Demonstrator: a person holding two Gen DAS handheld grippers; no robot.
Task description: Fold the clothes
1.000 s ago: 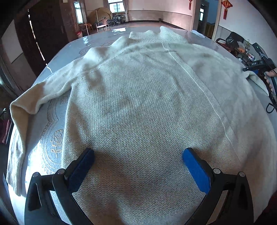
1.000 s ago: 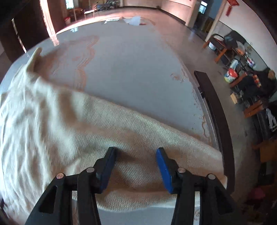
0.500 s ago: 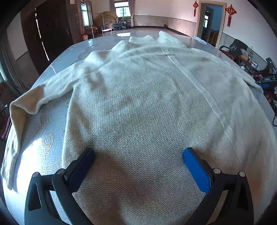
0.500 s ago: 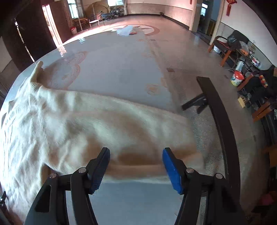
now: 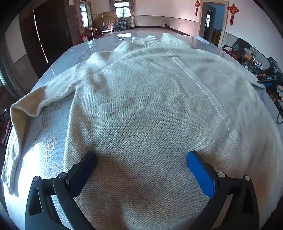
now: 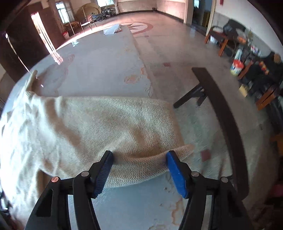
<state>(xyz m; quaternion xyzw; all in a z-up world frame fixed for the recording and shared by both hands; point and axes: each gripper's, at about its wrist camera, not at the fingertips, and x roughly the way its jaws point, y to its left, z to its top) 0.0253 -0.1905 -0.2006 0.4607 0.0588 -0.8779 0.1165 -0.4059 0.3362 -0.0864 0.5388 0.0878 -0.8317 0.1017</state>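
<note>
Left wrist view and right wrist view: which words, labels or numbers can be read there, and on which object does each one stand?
"DAS": white letters on the black body of the right gripper, at the right edge of the left wrist view; small, so the reading is uncertain.
Red hanging ornaments beside the doorway: any characters are too small to read.
Cream sweater: no label or text visible.
Right wrist view: no readable text; the shelf items are blurred.

surface: patterned table (image 5: 44,152) | on it: cream sweater (image 5: 150,109) (spread flat, sleeves out)
</note>
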